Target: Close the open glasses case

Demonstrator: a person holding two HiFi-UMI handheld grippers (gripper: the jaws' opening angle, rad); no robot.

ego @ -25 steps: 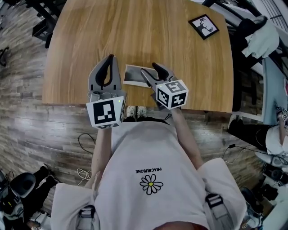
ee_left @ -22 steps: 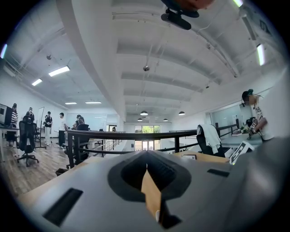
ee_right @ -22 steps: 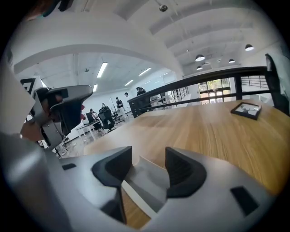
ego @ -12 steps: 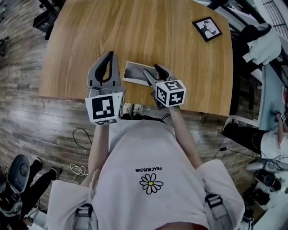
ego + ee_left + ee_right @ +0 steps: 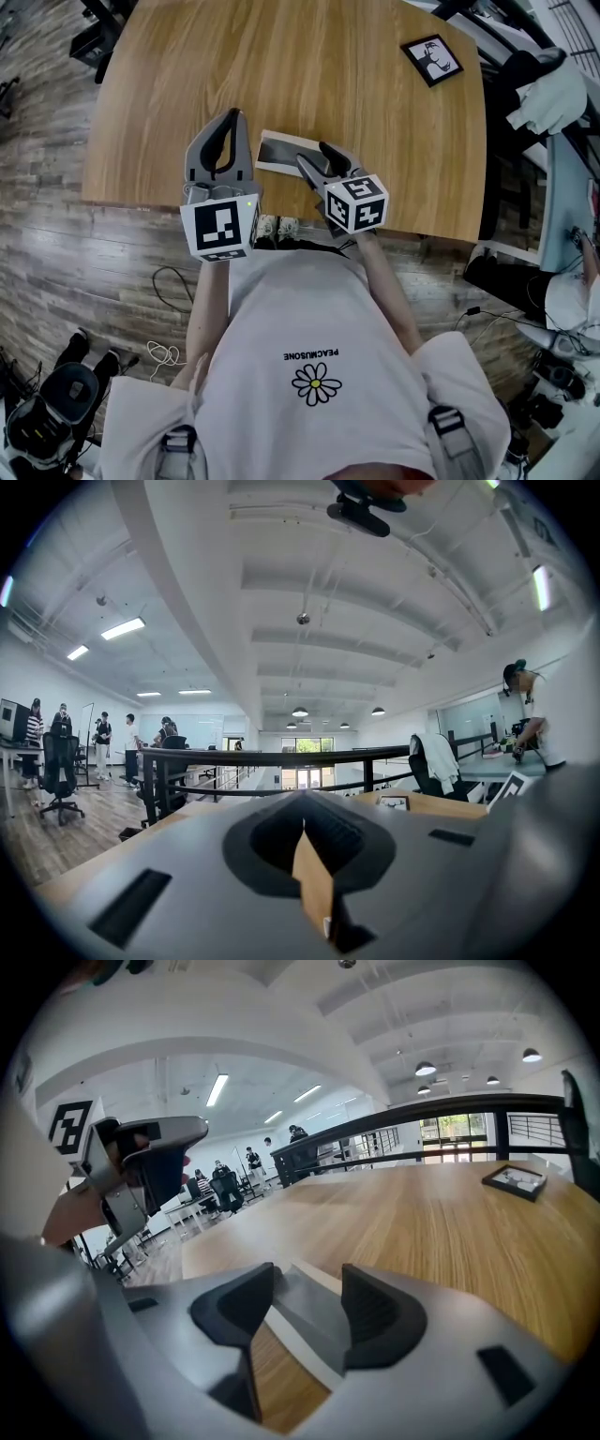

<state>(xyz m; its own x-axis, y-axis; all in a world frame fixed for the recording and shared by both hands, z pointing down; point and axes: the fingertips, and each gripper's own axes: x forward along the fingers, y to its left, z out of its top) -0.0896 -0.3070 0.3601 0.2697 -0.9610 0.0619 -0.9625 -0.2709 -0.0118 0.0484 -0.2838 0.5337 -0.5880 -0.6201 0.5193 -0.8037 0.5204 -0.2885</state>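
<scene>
Plainly, the right tongs (image 5: 307, 1279) are spread, and the grey glasses case (image 5: 314, 1321) lies low between their two dark pads; whether either pad touches it cannot be told. The left tongs (image 5: 302, 803) are pressed together at the tips with nothing between them. They are held above the tabletop (image 5: 309, 66), just left of the case, and do not touch it.

From the head view, the right tongs (image 5: 316, 155) reach over the right end of the glasses case (image 5: 277, 150), while the left tongs (image 5: 234, 117) stand just beside its left end. The case lies flat and open near the edge of the tabletop closest to the person. A small framed picture (image 5: 431, 59) sits well apart at the far right corner.

The likely trouble is sliding. The case looks light and smooth, and nothing braces it, so a push on the lid from one side could skid it across the wood or turn it instead of folding it. Because it lies near the edge, a pull toward the person might drag it off. A thin lid edge could also slip out from the pads if it is caught too shallowly.
</scene>
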